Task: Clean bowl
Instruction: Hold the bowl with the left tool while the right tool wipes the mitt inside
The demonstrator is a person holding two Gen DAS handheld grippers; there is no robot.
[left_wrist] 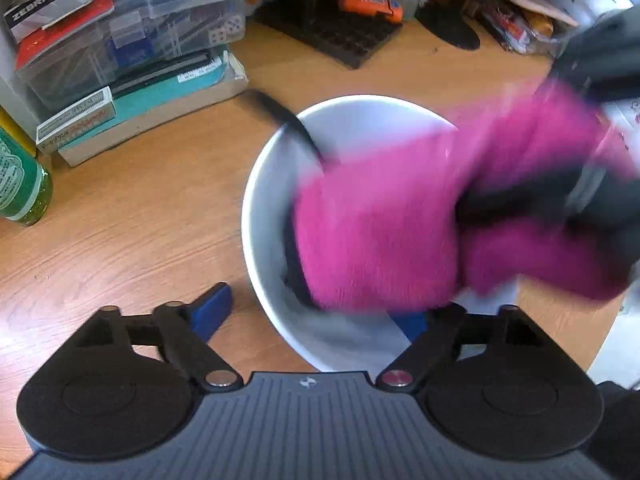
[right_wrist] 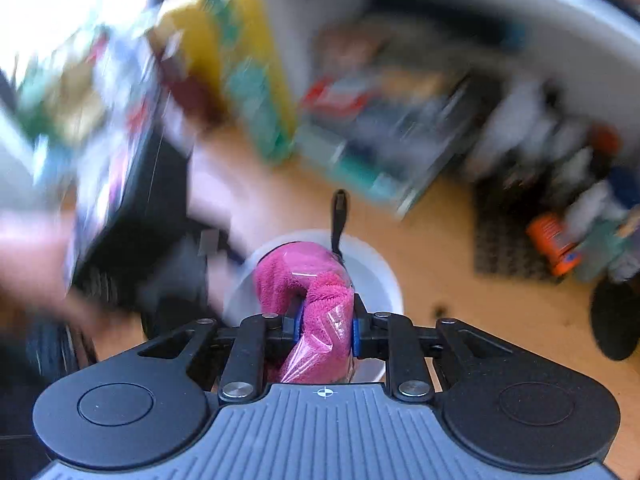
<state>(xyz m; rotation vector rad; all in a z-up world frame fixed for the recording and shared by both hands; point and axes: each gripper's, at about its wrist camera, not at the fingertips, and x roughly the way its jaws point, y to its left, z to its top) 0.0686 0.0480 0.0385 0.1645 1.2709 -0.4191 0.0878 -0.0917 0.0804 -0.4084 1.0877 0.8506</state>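
Bowl (left_wrist: 272,200) between wide left gripper (left_wrist: 320,316) fingers, unpinched

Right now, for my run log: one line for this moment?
left gripper: open | right gripper: shut on cloth | cloth in bowl

A light wooden tabletop (left_wrist: 132,216) fills the scene. Its far edge is crowded with stacked clear storage boxes (left_wrist: 132,28) (and a green bottle (left_wrist: 20,184) at left). Bright daylight glares in the right-wrist view's upper left corner.
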